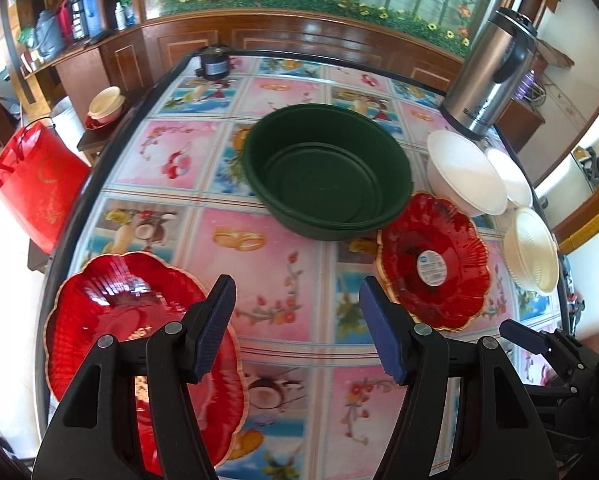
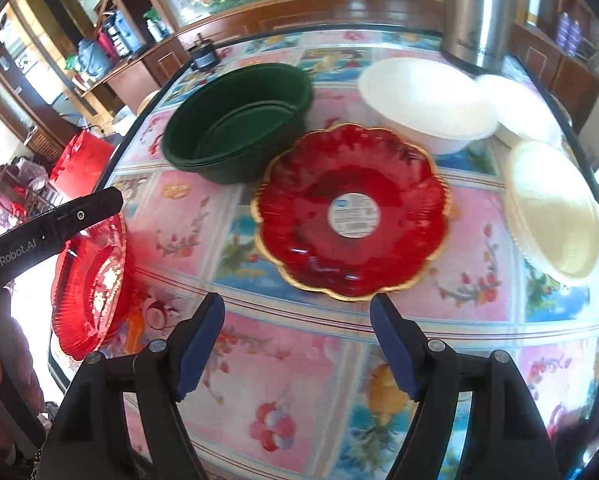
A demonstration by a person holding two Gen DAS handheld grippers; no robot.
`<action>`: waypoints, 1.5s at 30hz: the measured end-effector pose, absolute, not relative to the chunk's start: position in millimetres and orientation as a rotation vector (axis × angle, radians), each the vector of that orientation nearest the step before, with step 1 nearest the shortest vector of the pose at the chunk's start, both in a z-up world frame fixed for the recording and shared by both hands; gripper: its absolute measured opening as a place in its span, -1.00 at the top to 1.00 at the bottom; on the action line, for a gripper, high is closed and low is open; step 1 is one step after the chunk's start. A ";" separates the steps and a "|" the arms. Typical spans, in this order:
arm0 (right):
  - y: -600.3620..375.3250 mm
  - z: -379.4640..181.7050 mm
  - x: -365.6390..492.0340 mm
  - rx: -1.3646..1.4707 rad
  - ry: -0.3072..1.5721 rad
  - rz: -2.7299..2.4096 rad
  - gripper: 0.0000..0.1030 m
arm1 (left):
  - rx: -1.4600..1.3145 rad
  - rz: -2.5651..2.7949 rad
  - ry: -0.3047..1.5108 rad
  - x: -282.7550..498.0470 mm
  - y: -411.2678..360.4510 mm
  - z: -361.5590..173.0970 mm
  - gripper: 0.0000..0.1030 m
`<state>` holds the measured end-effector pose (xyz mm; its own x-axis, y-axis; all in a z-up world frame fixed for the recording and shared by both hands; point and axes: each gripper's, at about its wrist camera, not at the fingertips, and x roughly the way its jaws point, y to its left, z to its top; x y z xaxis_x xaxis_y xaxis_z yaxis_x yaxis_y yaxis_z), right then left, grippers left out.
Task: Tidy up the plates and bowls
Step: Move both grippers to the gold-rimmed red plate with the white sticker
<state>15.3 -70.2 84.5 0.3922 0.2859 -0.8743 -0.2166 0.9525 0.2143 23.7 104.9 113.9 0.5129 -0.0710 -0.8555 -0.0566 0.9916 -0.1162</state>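
A dark green basin [image 1: 327, 172] [image 2: 239, 120] stands mid-table. A red scalloped plate with a white sticker [image 1: 433, 262] [image 2: 351, 210] lies to its right. A second red plate [image 1: 139, 344] [image 2: 89, 288] lies at the table's near left edge. Two white bowls [image 1: 465, 172] [image 2: 423, 98] and a cream ribbed bowl [image 1: 533, 250] [image 2: 555, 208] sit on the right. My left gripper [image 1: 297, 316] is open and empty above the table, its left finger over the near red plate. My right gripper [image 2: 297, 334] is open and empty, just in front of the sticker plate.
A steel thermos jug [image 1: 491, 76] [image 2: 479, 12] stands at the far right corner. A small black device [image 1: 215, 62] sits at the far edge. A red bag [image 1: 39, 184] and a stool with bowls [image 1: 105, 108] stand left of the table. A wooden cabinet lines the back.
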 end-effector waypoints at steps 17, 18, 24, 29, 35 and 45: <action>-141.0 73.0 28.6 0.131 1.146 0.192 -0.47 | -0.113 -0.067 1.068 51.8 55.2 99.7 -0.26; -142.5 72.2 29.4 0.132 1.149 0.191 -0.47 | -0.113 -0.066 1.072 53.1 54.3 98.2 -0.26; -149.8 64.8 36.2 0.139 1.162 0.186 -0.47 | -0.111 -0.055 1.088 60.1 49.0 90.0 -0.26; -149.0 60.0 42.4 0.137 1.171 0.191 -0.47 | -0.113 -0.048 1.099 62.7 47.6 83.8 -0.26; -148.2 56.0 51.1 0.127 1.178 0.201 -0.47 | -0.118 -0.040 1.117 66.1 47.4 76.1 -0.26; -142.2 47.9 65.3 0.123 1.190 0.216 -0.48 | -0.127 -0.015 1.137 71.6 49.6 63.4 -0.26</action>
<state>65.3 -142.2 47.9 0.3544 0.2315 -0.9060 -0.1024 0.9727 0.2084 71.6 49.6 63.4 0.4214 -0.0769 -0.9036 -0.0526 0.9927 -0.1090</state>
